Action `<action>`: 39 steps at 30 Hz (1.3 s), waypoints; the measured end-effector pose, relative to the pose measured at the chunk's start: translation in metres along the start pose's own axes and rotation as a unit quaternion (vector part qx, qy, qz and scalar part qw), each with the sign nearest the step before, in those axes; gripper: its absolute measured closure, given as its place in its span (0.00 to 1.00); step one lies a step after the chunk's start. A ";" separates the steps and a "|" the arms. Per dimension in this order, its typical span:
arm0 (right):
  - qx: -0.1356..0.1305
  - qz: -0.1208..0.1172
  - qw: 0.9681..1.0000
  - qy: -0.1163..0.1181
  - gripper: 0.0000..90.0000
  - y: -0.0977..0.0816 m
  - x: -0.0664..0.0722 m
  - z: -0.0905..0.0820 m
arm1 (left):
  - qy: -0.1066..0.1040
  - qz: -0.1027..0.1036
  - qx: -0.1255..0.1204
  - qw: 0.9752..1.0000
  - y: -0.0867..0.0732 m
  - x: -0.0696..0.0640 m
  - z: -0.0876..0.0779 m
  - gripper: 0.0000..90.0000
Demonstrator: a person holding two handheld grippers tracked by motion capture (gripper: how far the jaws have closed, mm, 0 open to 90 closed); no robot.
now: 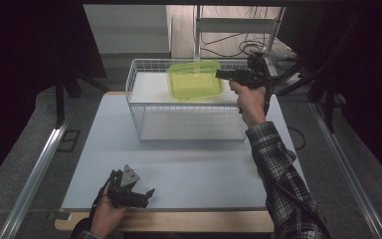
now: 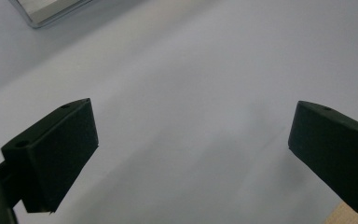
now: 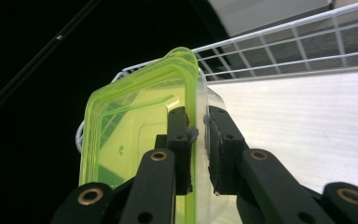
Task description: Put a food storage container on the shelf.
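Note:
A translucent yellow-green plastic container (image 1: 195, 79) hangs tilted over the top shelf of a white wire rack (image 1: 135, 84). My right gripper (image 1: 222, 74) is shut on the container's right rim. In the right gripper view the container (image 3: 121, 140) fills the left side, and the black jaws of my right gripper (image 3: 200, 140) pinch its rim and clear wall. Near the table's front left my left gripper (image 1: 149, 191) rests in a hand, lying low and pointing right. Seen from its own camera, the left gripper (image 2: 191, 140) is open wide over bare table.
The white table top (image 1: 189, 164) has a wooden front edge. The wire rack has an upper white shelf (image 3: 307, 126) and a lower shelf (image 1: 189, 127). Cables and a metal frame (image 1: 238, 25) lie behind the rack. A metal rail (image 1: 35, 174) runs along the left.

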State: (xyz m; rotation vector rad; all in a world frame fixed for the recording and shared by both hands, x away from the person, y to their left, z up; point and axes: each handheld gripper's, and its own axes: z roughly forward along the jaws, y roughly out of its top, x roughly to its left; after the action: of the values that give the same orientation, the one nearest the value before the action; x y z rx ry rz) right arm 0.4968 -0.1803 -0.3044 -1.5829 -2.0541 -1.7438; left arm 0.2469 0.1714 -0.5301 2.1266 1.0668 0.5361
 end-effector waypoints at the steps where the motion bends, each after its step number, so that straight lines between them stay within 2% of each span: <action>1: -0.001 0.001 1.000 -0.004 0.89 0.000 -0.001 0.001 | 0.000 0.000 0.000 1.000 0.000 0.000 0.000 0.01; 8: -0.001 -0.016 1.000 -0.026 0.88 0.001 0.000 0.007 | -0.001 0.001 0.000 1.000 0.000 -0.001 0.000 0.01; 16: 0.011 -0.052 0.996 -0.074 0.84 -0.002 0.000 0.011 | -0.002 0.008 0.006 1.000 0.000 -0.001 0.001 0.01; 18: 0.012 -0.053 0.996 -0.075 0.83 -0.002 -0.001 0.012 | -0.003 0.006 0.005 1.000 0.000 -0.001 0.001 0.01; 21: 0.014 -0.068 0.994 -0.085 0.82 -0.002 0.000 0.013 | -0.003 0.007 0.007 1.000 0.000 -0.001 0.001 0.01; 26: 0.019 -0.070 0.994 -0.086 0.80 -0.001 -0.001 0.015 | -0.003 0.008 0.008 1.000 0.000 -0.002 0.001 0.01; 30: 0.029 -0.073 0.993 -0.091 0.73 -0.001 -0.005 0.019 | -0.003 0.010 0.009 1.000 0.000 -0.002 0.002 0.01; 34: 0.029 -0.071 0.993 -0.087 0.72 -0.001 -0.008 0.020 | -0.003 0.011 0.010 1.000 0.000 -0.002 0.002 0.01; 36: 0.030 -0.073 0.993 -0.089 0.67 -0.001 -0.008 0.021 | -0.003 0.010 0.010 1.000 0.000 -0.002 0.002 0.01; 37: 0.028 -0.091 0.990 -0.102 0.66 -0.001 -0.007 0.021 | -0.003 0.011 0.011 1.000 0.000 -0.002 0.002 0.01; 39: 0.032 -0.104 0.988 -0.107 0.66 0.000 -0.005 0.021 | -0.003 0.010 0.011 1.000 0.000 -0.002 0.002 0.01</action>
State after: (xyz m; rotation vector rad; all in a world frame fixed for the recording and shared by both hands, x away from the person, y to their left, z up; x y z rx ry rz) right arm 0.5110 -0.1680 -0.3155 -1.6569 -2.4276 -1.6061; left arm 0.2471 0.1694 -0.5319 2.1589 1.0531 0.5288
